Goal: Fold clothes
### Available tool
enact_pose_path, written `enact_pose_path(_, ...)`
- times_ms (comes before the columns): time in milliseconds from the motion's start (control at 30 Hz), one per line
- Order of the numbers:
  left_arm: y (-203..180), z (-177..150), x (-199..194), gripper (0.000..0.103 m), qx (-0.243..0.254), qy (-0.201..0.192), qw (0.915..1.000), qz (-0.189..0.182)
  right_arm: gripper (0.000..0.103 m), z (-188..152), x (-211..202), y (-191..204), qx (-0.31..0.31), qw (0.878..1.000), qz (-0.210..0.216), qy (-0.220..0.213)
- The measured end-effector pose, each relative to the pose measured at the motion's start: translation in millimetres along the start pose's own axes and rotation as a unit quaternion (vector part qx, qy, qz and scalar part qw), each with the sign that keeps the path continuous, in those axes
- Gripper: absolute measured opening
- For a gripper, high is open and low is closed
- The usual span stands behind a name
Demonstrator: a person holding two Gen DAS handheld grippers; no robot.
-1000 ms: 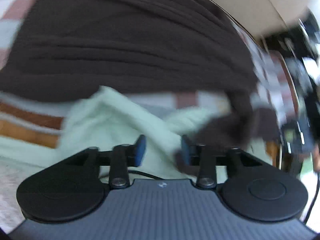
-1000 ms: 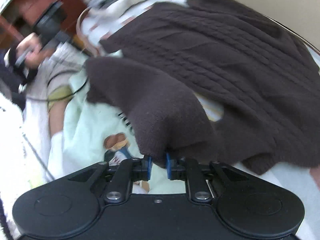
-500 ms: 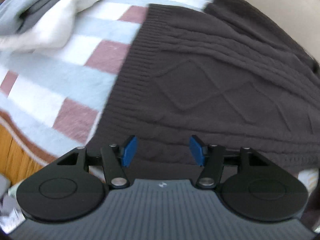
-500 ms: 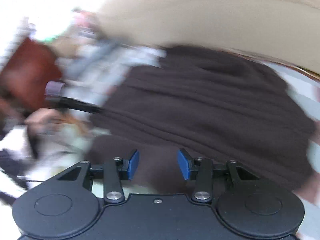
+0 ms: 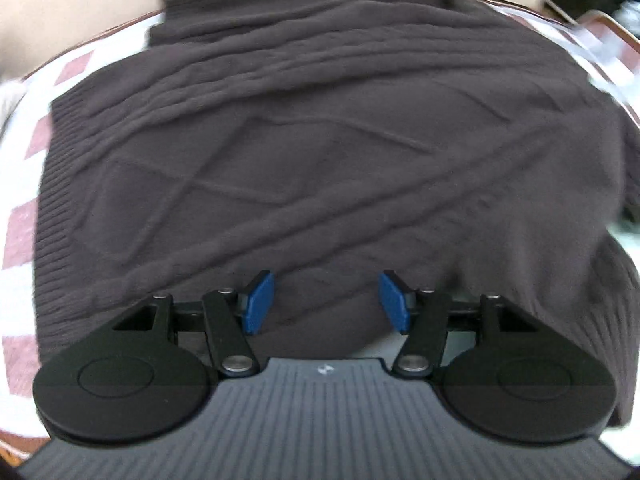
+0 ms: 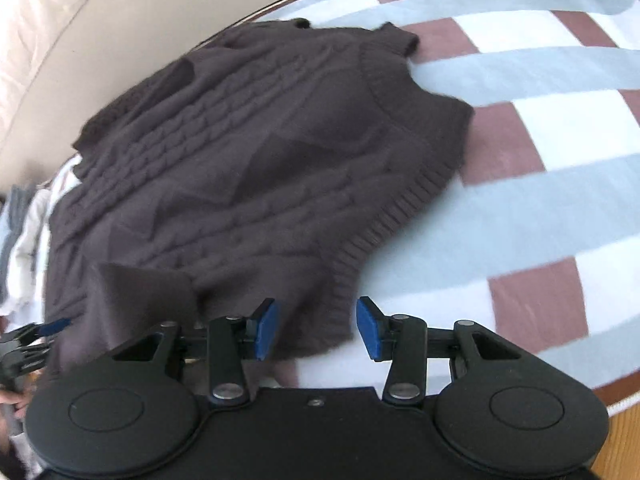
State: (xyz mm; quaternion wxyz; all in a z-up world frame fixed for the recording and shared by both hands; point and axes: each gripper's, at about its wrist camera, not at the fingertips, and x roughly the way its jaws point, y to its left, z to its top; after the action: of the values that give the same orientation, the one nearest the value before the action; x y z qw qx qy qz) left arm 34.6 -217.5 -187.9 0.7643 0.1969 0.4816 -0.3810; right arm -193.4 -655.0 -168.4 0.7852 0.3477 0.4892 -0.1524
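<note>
A dark brown cable-knit sweater [image 5: 320, 152] lies spread on a checked blanket [image 5: 24, 232]. It also shows in the right wrist view [image 6: 248, 168], with its ribbed hem toward the right. My left gripper [image 5: 326, 303] is open and empty, just above the sweater's near edge. My right gripper [image 6: 316, 330] is open and empty, over the sweater's lower ribbed corner. The left gripper's blue tip [image 6: 52, 326] shows at the far left of the right wrist view.
The blanket [image 6: 540, 128] has white, pale blue and maroon squares and covers the surface to the right. A beige cushion [image 6: 80, 28] runs along the back. Grey and white clothes [image 6: 20, 232] lie at the left. A wooden edge [image 6: 624, 428] shows at the lower right.
The right gripper let go of the sweater and opened. Both grippers swung across the sweater and now sit open near its front edge. The mint cloth is out of view.
</note>
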Motion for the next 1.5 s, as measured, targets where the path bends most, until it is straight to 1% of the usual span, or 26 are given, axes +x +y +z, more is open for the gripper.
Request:
enact_pose_path(67, -7, -6, -3, 0.058, 0.021, 0.001, 0.9997, -0.010, 0.052, -7, 5, -5, 0.003, 1.000, -0.003, -0.017)
enact_pose_path(100, -7, -7, -2, 0.058, 0.027, 0.004, 0.9995, -0.016, 0.056, -9, 12, -6, 0.010, 1.000, 0.003, -0.028)
enact_pose_path(200, 1, -9, 2, 0.058, 0.014, 0.018, 0.9985, -0.051, 0.059, -14, 29, -4, 0.027, 0.998, 0.036, -0.032)
enact_pose_path(267, 9, -10, 0, 0.058, 0.000, 0.015, 0.9987, -0.049, 0.061, -14, 38, 3, 0.019, 0.998, 0.039, -0.048)
enact_pose_path(300, 12, -11, 0, 0.058, -0.003, 0.015, 0.9990, -0.041, 0.058, -13, 41, 7, 0.011, 0.997, 0.038, -0.063)
enact_pose_path(333, 16, -12, 0, 0.058, -0.007, 0.015, 0.9993, -0.033, 0.047, -12, 43, 11, 0.004, 0.996, 0.036, -0.077)
enact_pose_path(367, 19, -12, -1, 0.058, -0.010, 0.016, 0.9995, -0.025, 0.009, -11, 40, 17, -0.014, 0.995, 0.013, -0.097)
enact_pose_path(400, 24, -13, -3, 0.058, -0.020, 0.016, 0.9994, -0.021, 0.006, -10, 36, 24, -0.032, 0.992, -0.013, -0.117)
enact_pose_path(433, 31, -14, -7, 0.058, -0.036, 0.017, 0.9990, -0.020, 0.005, -9, 32, 30, -0.050, 0.989, -0.038, -0.137)
enact_pose_path(500, 48, -17, -19, 0.058, -0.070, 0.007, 0.9975, -0.008, 0.005, -13, -3, 37, -0.061, 0.978, -0.082, -0.180)
enact_pose_path(533, 58, -20, -25, 0.060, -0.090, 0.000, 0.9959, 0.003, 0.005, -18, -19, 40, -0.068, 0.974, -0.105, -0.190)
enact_pose_path(567, 70, -23, -31, 0.065, -0.115, -0.008, 0.9932, 0.016, 0.004, -24, -30, 42, -0.081, 0.971, -0.122, -0.191)
enact_pose_path(600, 82, -28, -36, 0.067, -0.143, -0.013, 0.9892, 0.031, 0.004, -30, -34, 44, -0.091, 0.969, -0.140, -0.184)
enact_pose_path(667, 105, -36, -41, 0.070, -0.198, -0.015, 0.9771, 0.078, 0.004, -41, -20, 44, -0.117, 0.962, -0.199, -0.144)
enact_pose_path(733, 129, -42, -41, 0.070, -0.245, 0.002, 0.9612, 0.126, 0.004, -47, -6, 38, -0.102, 0.965, -0.211, -0.114)
enact_pose_path(833, 160, -47, -40, 0.070, -0.303, 0.024, 0.9391, 0.160, 0.004, -41, 3, 37, -0.094, 0.965, -0.215, -0.115)
enact_pose_path(867, 168, -48, -41, 0.070, -0.314, 0.028, 0.9345, 0.166, 0.004, -37, 4, 40, -0.098, 0.964, -0.216, -0.117)
enact_pose_path(967, 190, -48, -46, 0.072, -0.323, 0.030, 0.9286, 0.180, 0.004, -31, -2, 49, -0.117, 0.961, -0.217, -0.126)
enact_pose_path(1000, 195, -48, -46, 0.074, -0.327, 0.036, 0.9281, 0.175, 0.004, -32, -5, 51, -0.126, 0.959, -0.218, -0.131)
enact_pose_path(1100, 203, -53, -39, 0.075, -0.338, 0.067, 0.9285, 0.137, 0.004, -34, -7, 48, -0.129, 0.958, -0.217, -0.133)
enact_pose_path(1167, 203, -59, -35, 0.078, -0.356, 0.078, 0.9243, 0.114, 0.005, -36, -8, 46, -0.122, 0.960, -0.212, -0.133)
enact_pose_path(1233, 201, -59, -34, 0.079, -0.362, 0.073, 0.9216, 0.118, 0.005, -37, -8, 42, -0.111, 0.963, -0.204, -0.136)
enact_pose_path(1300, 194, -58, -31, 0.082, -0.347, 0.078, 0.9259, 0.129, 0.005, -38, -7, 40, -0.105, 0.965, -0.196, -0.140)
enact_pose_path(1367, 188, -58, -29, 0.092, -0.330, 0.085, 0.9295, 0.142, 0.005, -37, -8, 39, -0.103, 0.967, -0.183, -0.147)
enact_pose_path(1433, 185, -62, -28, 0.096, -0.347, 0.086, 0.9221, 0.148, 0.005, -36, -8, 40, -0.107, 0.967, -0.173, -0.151)
enact_pose_path(1500, 180, -64, -26, 0.097, -0.360, 0.084, 0.9181, 0.142, 0.005, -35, -9, 39, -0.111, 0.968, -0.162, -0.155)
